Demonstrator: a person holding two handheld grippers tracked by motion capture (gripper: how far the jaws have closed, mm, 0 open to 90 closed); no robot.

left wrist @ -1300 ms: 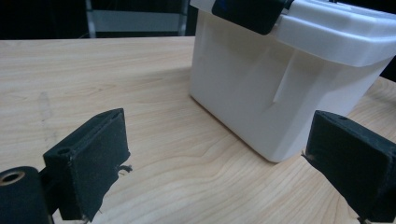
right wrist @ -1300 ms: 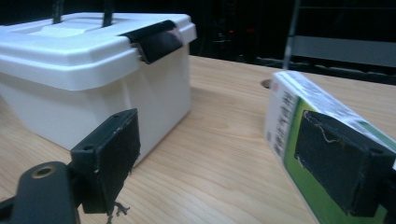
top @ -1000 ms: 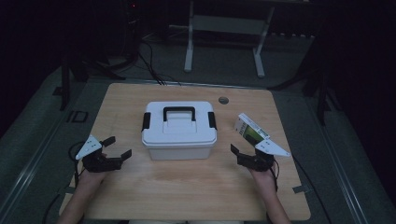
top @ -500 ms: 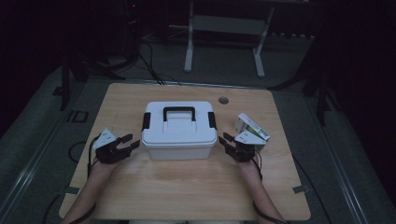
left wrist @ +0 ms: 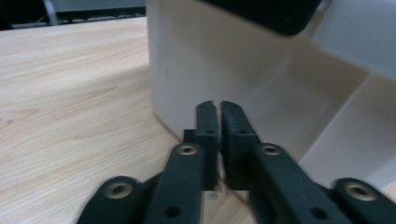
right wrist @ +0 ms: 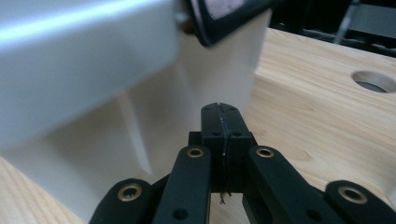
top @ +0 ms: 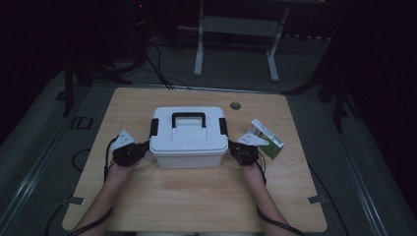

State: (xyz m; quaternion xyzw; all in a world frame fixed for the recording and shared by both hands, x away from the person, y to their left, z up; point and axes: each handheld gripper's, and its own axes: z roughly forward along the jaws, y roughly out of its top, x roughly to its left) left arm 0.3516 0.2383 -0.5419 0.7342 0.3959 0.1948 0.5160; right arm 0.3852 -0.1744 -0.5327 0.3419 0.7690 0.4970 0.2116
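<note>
So I've got the white plastic storage box (top: 187, 137) sitting mid-counter, one hand-held gripper on each side of it. It's a smooth, slightly glossy rectangular box with rounded corners, a black carry handle (top: 189, 118) flat on the lid and a black latch (top: 154, 126) on each short end. The counter (top: 196, 196) is pale wood, fine straight grain, matte, rounded corners, with a round cable hole (top: 235, 105) near the far edge.

My left hand-held gripper (top: 143, 146) is right at the box's left end, jaws pressed together with just a hairline gap between them, nothing pinched. In the left gripper view the tips (left wrist: 217, 108) sit just in front of the box's bare wall, below the latch. I can't tell if they actually touch it. My right hand-held gripper (top: 231, 146) mirrors that at the right end, jaws fully together and empty; in its own view the tips (right wrist: 219, 109) point at the wall under the other latch (right wrist: 224, 14). Both jaws are matte black, blocky, with brass-looking rivets.

Just right of my right hand lies a small green-and-white carton (top: 266, 139), partly covered by the gripper's grey plate. The print on it is too small to read. Room's dark, so the stuff on the floor past the counter is mostly murk. The latches are blurred and cut off at the top of both gripper views.
</note>
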